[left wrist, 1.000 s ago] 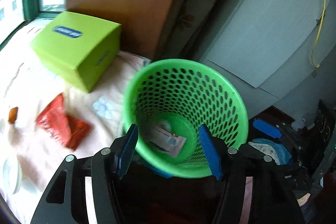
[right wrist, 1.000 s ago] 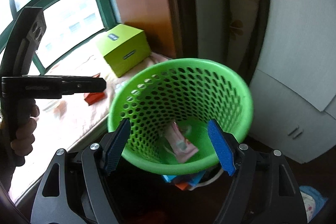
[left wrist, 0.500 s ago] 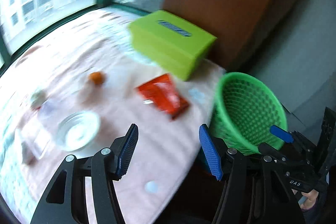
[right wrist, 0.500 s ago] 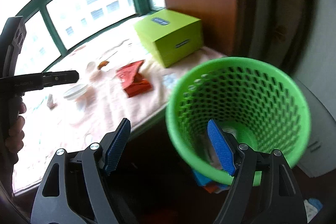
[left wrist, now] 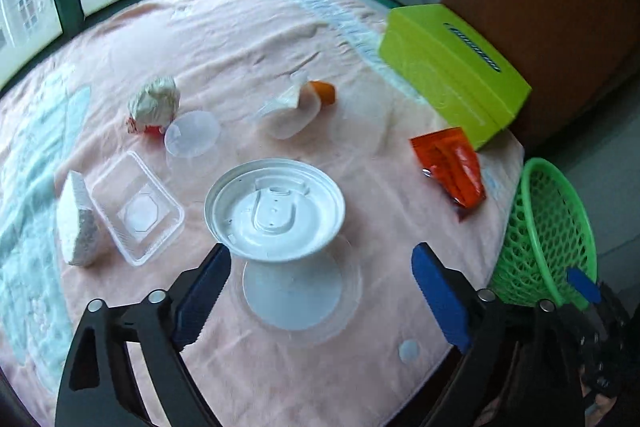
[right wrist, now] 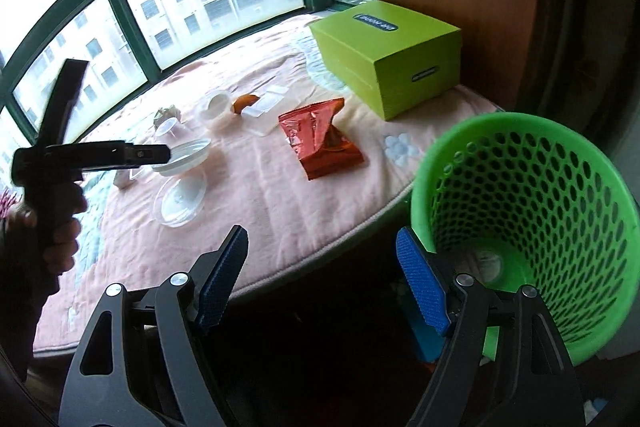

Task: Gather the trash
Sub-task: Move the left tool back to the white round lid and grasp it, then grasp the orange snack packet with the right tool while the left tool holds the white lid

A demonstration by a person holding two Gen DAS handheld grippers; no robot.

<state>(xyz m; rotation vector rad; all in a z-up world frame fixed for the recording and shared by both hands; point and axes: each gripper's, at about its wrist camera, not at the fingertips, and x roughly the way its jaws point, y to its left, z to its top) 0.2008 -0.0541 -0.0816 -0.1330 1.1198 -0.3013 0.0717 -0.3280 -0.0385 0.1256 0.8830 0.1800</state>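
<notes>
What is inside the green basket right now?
The right wrist view shows the green basket holding a pale, blurred item at its bottom; the right gripper finger covers part of the floor.

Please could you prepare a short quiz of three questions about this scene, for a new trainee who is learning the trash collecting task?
1. True or false: the left hand-held gripper is shut on the white cup lid.
2. Which item lies closest to the lime green box?
A. the red foil wrapper
B. the clear rectangular tray
C. the crumpled paper ball
3. Fill in: the green mesh basket stands off the ______ edge of the pink blanket, seen from the right wrist camera.

Key
1. False: both hand-held grippers are open and empty; the right hand-held gripper hangs beside the basket.
2. A
3. right
</notes>
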